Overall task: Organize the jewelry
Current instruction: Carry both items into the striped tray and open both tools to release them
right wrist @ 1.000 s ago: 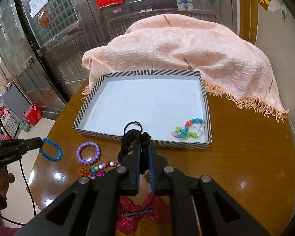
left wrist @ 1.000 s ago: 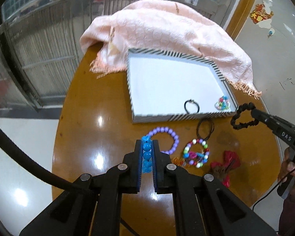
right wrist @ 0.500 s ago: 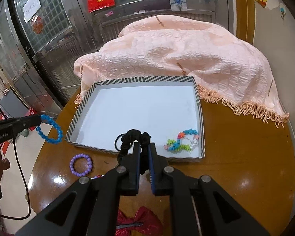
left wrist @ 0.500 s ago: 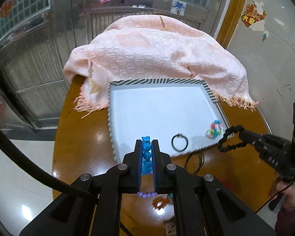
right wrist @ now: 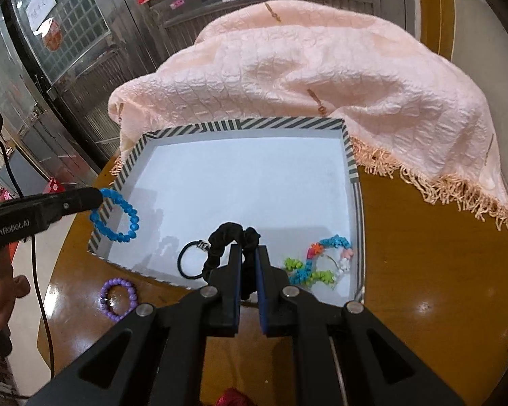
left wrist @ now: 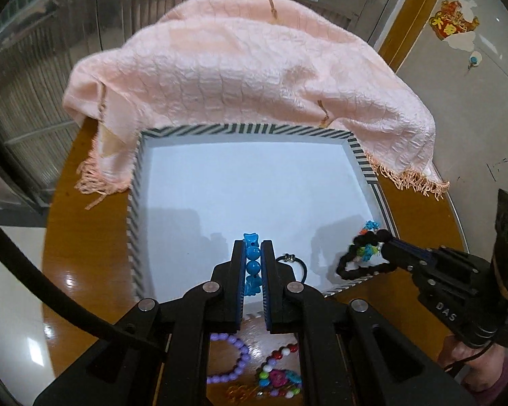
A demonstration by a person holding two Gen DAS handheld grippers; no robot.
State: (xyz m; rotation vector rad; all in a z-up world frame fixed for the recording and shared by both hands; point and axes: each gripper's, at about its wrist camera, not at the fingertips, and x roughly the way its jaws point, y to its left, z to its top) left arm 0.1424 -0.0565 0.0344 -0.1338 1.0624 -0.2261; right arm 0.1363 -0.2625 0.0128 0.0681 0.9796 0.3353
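The left gripper [left wrist: 253, 264] is clenched on a blue bead bracelet [right wrist: 117, 216], its fingers [left wrist: 236, 270] pinching a short run of beads while the rest of the loop hangs free over the near left corner of the striped tray [right wrist: 240, 124]. The right gripper [right wrist: 248, 264] is clamped on a black scrunchie [right wrist: 232, 242], which dangles over the tray's near edge, just above a thin black hair tie [right wrist: 189, 264] and beside a colourful bead bracelet [right wrist: 316, 262] already lying inside. On the brown counter [right wrist: 423, 253] outside the tray lie a purple bead bracelet [right wrist: 118, 299] and a multicoloured bracelet [left wrist: 279, 377], seemingly not yet sorted. The blue bracelet is likely light, with hard, smooth beads on a stretchy cord, so it may swing or slip; pinching squarely across one or two beads looks safest. The scrunchie is soft, light fabric that squashes easily and should drop without bouncing, and any bunched fold gives a fair hold. A pink fringed cloth [left wrist: 254, 67] lies draped behind the tray.
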